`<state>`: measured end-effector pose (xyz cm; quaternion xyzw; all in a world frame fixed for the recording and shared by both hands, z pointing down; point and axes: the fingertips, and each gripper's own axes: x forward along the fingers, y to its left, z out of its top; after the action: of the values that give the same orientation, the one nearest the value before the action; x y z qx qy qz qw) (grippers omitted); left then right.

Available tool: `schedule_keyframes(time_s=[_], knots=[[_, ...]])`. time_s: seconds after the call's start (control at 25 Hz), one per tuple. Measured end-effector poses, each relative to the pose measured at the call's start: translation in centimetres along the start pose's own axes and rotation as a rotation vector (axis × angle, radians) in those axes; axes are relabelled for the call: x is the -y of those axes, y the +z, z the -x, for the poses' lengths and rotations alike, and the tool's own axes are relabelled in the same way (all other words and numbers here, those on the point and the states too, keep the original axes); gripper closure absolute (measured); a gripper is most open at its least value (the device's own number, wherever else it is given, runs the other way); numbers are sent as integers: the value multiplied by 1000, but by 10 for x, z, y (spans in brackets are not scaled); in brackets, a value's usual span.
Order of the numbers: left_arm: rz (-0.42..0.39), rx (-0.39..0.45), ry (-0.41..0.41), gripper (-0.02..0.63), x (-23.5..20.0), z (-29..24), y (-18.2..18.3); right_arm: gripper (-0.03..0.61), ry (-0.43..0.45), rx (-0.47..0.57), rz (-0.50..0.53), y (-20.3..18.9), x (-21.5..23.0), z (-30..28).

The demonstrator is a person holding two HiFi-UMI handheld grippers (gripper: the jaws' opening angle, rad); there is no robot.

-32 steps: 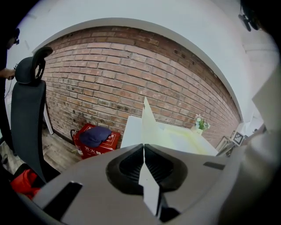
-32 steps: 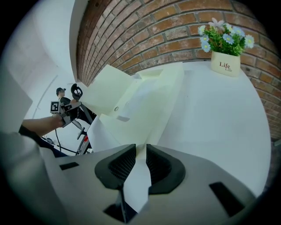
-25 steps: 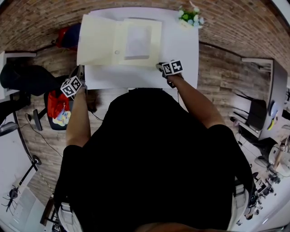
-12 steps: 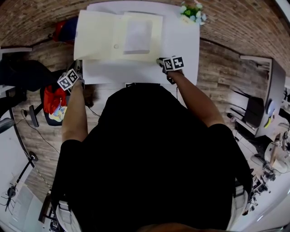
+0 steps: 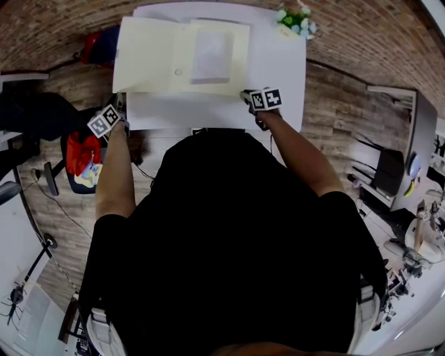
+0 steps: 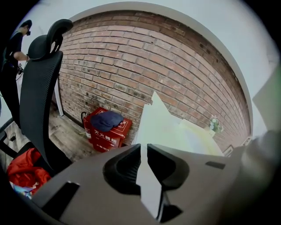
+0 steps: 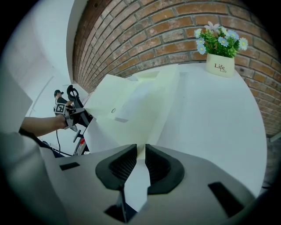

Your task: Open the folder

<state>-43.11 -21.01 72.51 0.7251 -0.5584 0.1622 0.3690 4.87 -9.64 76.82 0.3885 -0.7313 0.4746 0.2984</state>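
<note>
The cream folder (image 5: 182, 55) lies spread open on the white table (image 5: 278, 69), with a sheet in its right half. Its left cover (image 5: 142, 55) juts past the table's left edge. My left gripper (image 5: 119, 103) has that cover's near left corner between its jaws, which are opening; in the left gripper view the cover (image 6: 162, 123) still fills the narrow gap of the left gripper (image 6: 144, 151). My right gripper (image 5: 245, 94) is shut on the folder's near right corner, and the folder (image 7: 131, 105) runs away from the right gripper (image 7: 140, 154).
A white pot of flowers (image 5: 295, 19) stands at the table's far right corner. Left of the table are a black office chair (image 6: 37, 101) and a red box (image 6: 107, 129) against the brick wall. A red bag (image 5: 83, 156) lies on the wooden floor.
My left gripper has carried the cover's corner a little outward and down, so the cover lies flatter. The right gripper has kept still.
</note>
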Motion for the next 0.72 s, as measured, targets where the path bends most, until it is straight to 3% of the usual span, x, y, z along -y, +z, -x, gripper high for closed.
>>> schedule_keyframes(time_s=[0.72], knots=[[-14, 48, -16, 558, 19, 40, -10, 514, 23, 27, 43, 9, -13, 10]])
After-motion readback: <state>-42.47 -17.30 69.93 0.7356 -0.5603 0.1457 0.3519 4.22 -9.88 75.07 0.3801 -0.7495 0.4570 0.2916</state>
